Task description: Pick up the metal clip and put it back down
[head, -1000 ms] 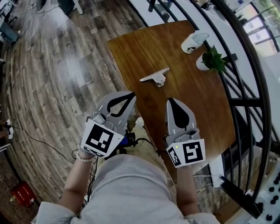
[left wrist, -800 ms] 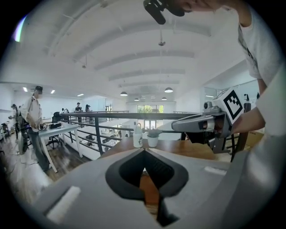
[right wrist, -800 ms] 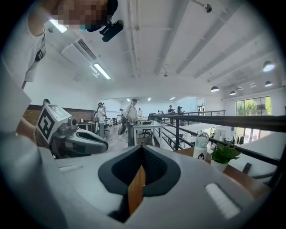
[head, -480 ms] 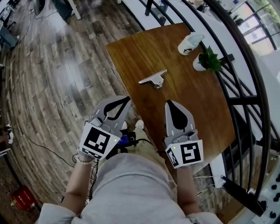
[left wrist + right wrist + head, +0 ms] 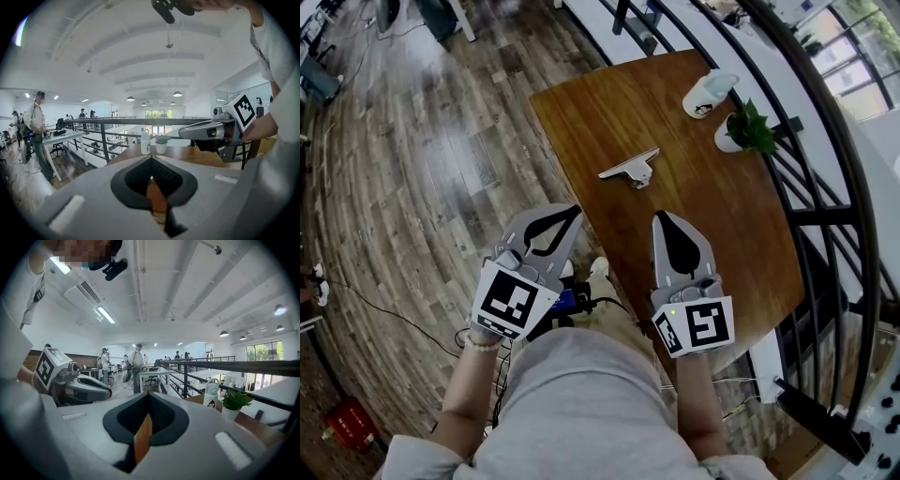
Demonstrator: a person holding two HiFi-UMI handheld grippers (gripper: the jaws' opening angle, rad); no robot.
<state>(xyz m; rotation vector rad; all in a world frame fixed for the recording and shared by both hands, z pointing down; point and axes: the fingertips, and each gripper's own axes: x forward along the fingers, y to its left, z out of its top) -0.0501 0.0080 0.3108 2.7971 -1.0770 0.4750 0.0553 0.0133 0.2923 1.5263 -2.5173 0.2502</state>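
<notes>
From the head view, the clip (image 5: pixel 630 169) lies flat on the wooden table (image 5: pixel 722 216), out ahead of both my grippers and touched by neither. My left gripper (image 5: pixel 572 212) hangs over the plank floor (image 5: pixel 422 169), just off the table's left edge. My right gripper (image 5: pixel 661 218) sits over the table's near part. Both point towards the clip. At the far corner a white bottle (image 5: pixel 709 94) stands just beside a small potted plant (image 5: pixel 748 129), close to the dark railing (image 5: pixel 825 187).

In the left gripper view, my left jaws meet at their tips with nothing between them; only a strip of brown tabletop shows through the slot behind. Past them the bottle and plant stand side by side on the far edge. My right gripper reaches in from the right at about the same height. A person (image 5: pixel 37 131) stands by a desk at far left.

In the right gripper view, my right jaws are pressed together too, and empty. The bottle and plant sit off to the right under the rail, and my left gripper shows at the left.
</notes>
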